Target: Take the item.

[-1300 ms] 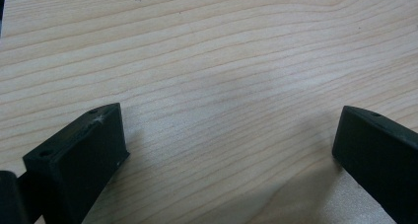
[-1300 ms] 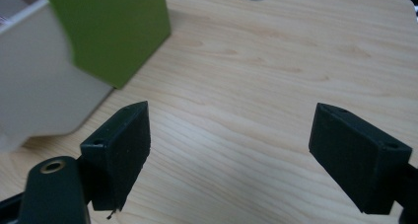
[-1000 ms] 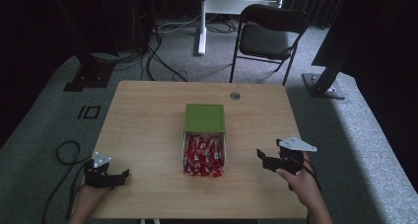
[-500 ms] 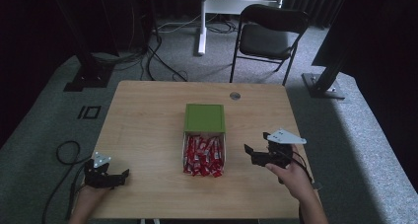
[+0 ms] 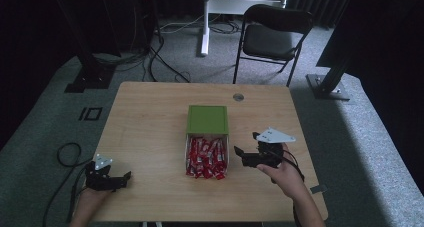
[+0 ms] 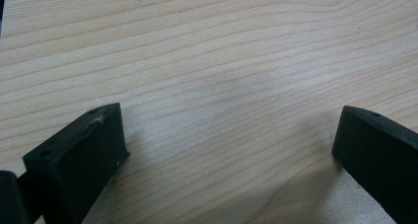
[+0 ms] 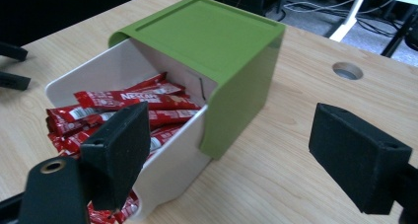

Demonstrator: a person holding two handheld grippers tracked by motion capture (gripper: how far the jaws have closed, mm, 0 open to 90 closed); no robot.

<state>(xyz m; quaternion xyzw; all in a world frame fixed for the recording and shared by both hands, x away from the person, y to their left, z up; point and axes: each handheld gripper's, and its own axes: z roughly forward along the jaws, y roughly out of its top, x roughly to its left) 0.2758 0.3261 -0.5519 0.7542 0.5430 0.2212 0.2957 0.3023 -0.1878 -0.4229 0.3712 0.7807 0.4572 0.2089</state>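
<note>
White drawer (image 7: 162, 169) stands pulled out of green plastic box (image 5: 207, 119) at table centre, full of red sachets (image 5: 206, 157). Right gripper (image 5: 241, 155), jaws apart, hovers just beside it; grasp not yet made. Left gripper (image 5: 124, 178) idle, jaws apart, on wooden table (image 6: 222, 61).

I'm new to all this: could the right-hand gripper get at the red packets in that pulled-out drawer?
Probably yes. The right gripper is open beside the white drawer, which is pulled out, leaving the red packets uncovered from above.

A dim room: grey carpet floor (image 5: 45, 137), a black folding chair (image 5: 272, 37) beyond the wooden table (image 5: 145, 122), cables (image 5: 160, 57) trailing
</note>
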